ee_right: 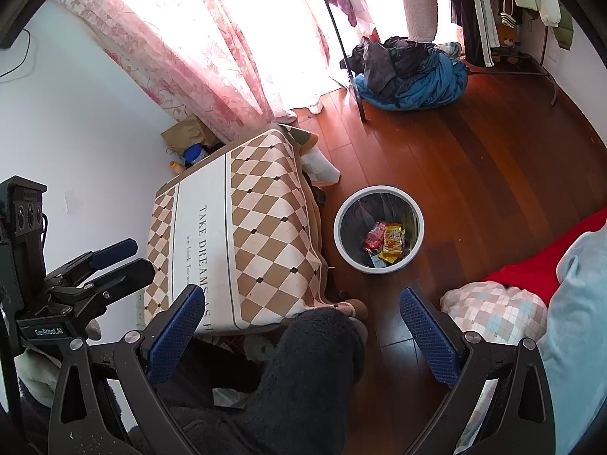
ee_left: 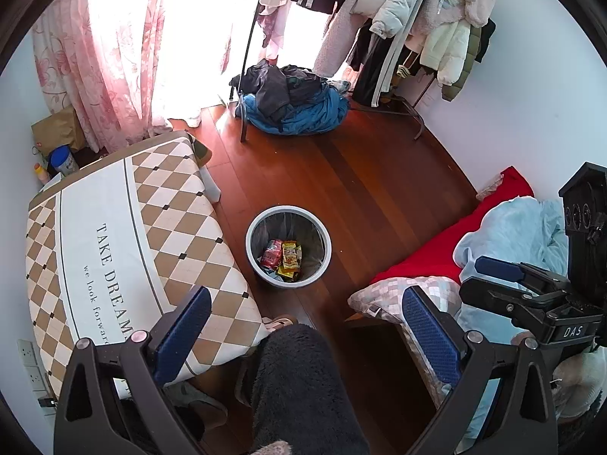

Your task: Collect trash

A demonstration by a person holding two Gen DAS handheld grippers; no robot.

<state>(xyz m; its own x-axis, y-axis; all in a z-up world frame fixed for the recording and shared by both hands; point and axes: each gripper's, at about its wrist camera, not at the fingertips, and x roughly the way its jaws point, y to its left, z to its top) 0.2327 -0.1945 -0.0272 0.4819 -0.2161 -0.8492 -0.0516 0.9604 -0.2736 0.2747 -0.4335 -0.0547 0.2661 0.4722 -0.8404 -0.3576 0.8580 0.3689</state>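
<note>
Grippers first: the left gripper [ee_left: 306, 328] is held high, tilted down toward the floor, its two blue, dimpled rubber pads spread wide with nothing between them. The right gripper [ee_right: 299, 328] is posed the same way, jaws equally far apart and empty; in the left wrist view it [ee_left: 489, 276] shows off to the right of the left claw, over the bedding, though from there its opening cannot be judged. Each claw has black angular plastic arms with round metal pivot pins.

Straight ahead of and below both claws stands one round white plastic bin with a dark liner bag [ee_left: 288, 252] on glossy reddish-brown wooden floorboards [ee_left: 360, 178]. Inside it lie two crinkly snack wrappers side by side, touching: a red foil wrapper [ee_left: 271, 253] and a yellow foil wrapper [ee_left: 291, 258], with a scrap of bluish paper under them.

Left of the claws, a table draped in a tan-and-cream diamond-patterned cloth with printed lettering [ee_left: 125, 242] stands just beside the bin. Between the fingers, close in, is a leg in dark fuzzy fleece [ee_left: 299, 383]. To the right lie a red blanket [ee_left: 455, 227], a pale blue quilt [ee_left: 519, 227] and one pastel checked pillow [ee_left: 383, 295]. Far ahead, one heap of dark and blue clothes [ee_left: 296, 102] sits by a metal rack of hanging coats [ee_left: 417, 11], pink floral curtains [ee_left: 98, 53] to its left.
</note>
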